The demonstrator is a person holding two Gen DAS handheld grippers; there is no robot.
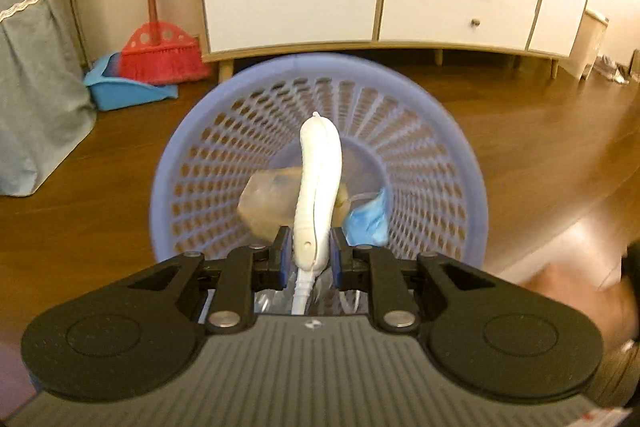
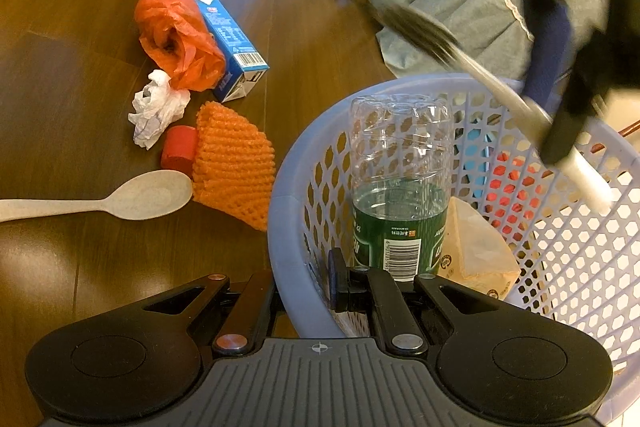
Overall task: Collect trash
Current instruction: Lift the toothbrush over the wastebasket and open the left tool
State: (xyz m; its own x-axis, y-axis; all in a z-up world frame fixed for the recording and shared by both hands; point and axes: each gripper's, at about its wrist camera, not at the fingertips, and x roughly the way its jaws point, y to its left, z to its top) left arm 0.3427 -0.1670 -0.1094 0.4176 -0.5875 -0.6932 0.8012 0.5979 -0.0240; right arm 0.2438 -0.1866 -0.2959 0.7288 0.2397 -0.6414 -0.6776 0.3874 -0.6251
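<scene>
Your left gripper [image 1: 310, 255] has its jaws clamped on the white toothbrush [image 1: 320, 179] near its handle end, head ahead over the basket [image 1: 460, 163]; it's light, stiff, slick plastic. Your right gripper [image 2: 308, 283] has its jaws pinched on the basket rim, bottle [image 2: 400, 187] just ahead.

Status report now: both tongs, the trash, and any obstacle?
Left tongs shut on white toothbrush, over the basket. Right tongs grip basket rim. Red bag, carton, tissue on floor. No obstacle seen.
</scene>
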